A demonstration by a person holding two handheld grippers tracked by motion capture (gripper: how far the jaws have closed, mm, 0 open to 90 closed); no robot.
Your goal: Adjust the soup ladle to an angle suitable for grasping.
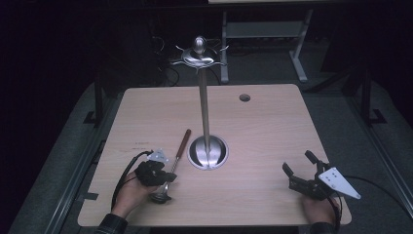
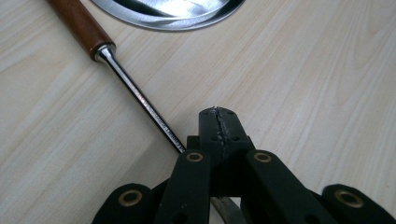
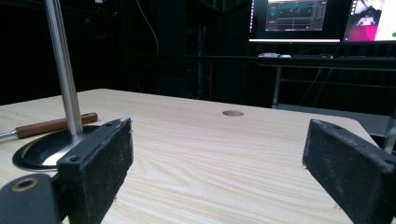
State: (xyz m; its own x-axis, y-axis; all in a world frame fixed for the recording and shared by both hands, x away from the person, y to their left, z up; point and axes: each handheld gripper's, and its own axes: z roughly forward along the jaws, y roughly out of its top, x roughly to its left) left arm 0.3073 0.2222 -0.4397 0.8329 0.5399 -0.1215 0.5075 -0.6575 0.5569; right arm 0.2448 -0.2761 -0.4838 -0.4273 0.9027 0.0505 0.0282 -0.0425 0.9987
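I see a light wooden table [image 1: 272, 146] in the middle of the high view. A shiny metal stand [image 1: 204, 107] rises from a round base [image 1: 208, 152] near the middle of the table, with hooks at its top in the upper middle of the frame. A ladle [image 1: 174, 163] with a brown wooden handle lies flat just left of the base, its bowl at the lower left. My left gripper [image 1: 163, 176] sits at the lower left, right over the ladle's thin metal stem near the bowl. In the left gripper view its jaws are pressed together with nothing between them, and the stem [image 2: 140, 100] runs under them from the upper left. My right gripper [image 1: 298, 168] is at the lower right, well away from the stand, and its jaws are spread wide with nothing in them. A small round hole [image 1: 245, 97] is in the table's upper right part.
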